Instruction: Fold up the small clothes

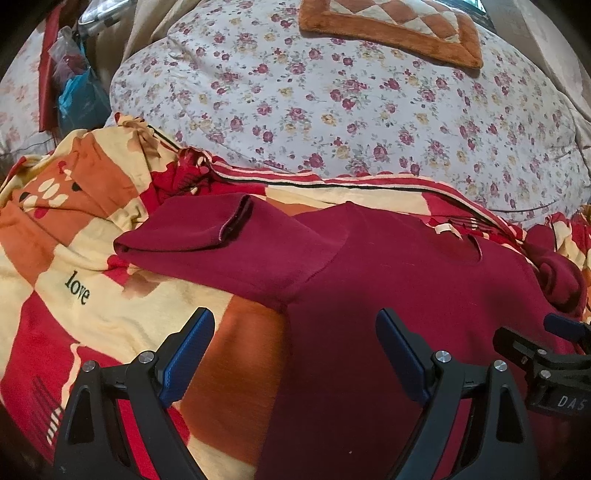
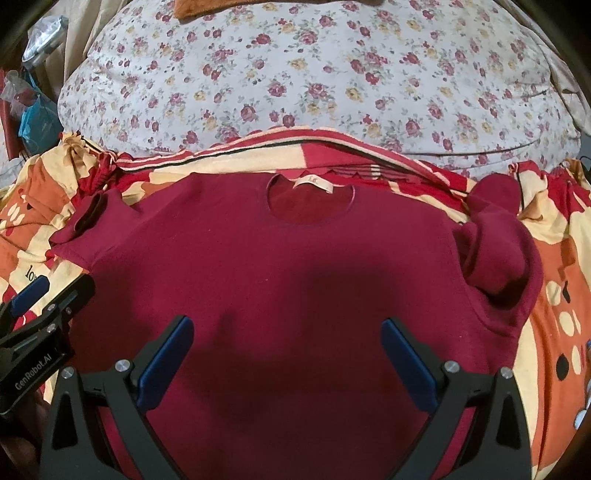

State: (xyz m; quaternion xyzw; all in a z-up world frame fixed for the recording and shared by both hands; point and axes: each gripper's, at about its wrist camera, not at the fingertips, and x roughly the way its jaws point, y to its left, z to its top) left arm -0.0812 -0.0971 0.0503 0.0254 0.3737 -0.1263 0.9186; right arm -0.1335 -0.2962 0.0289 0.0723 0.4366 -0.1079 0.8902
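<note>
One maroon short-sleeved top (image 1: 406, 295) shows in the left wrist view, spread flat on a patterned blanket (image 1: 110, 314) in red, orange and cream, with a floral quilt (image 1: 332, 110) beyond and an orange rug (image 1: 391, 33) at the far end. The left gripper (image 1: 295, 354) hovers with its two blue-padded fingers spread wide and nothing between them, straddling the top's left side edge below the left sleeve (image 1: 207, 236), which lies out to the side, unfolded. A part of the other gripper pokes in at the right edge.

From the right wrist view, the same top (image 2: 295, 277) lies face up, its round neckline (image 2: 310, 201) and pale label at the far side. The right gripper (image 2: 288, 362) is likewise wide open and empty, above the middle of the body. The right sleeve (image 2: 495, 254) is bunched and curled over onto the shoulder; the left one (image 2: 88, 221) sticks out.

Judging by this, folding has barely begun: the top is laid out, but no side, sleeve or hem is turned in yet. Count: one garment, two sleeves, two grippers.
</note>
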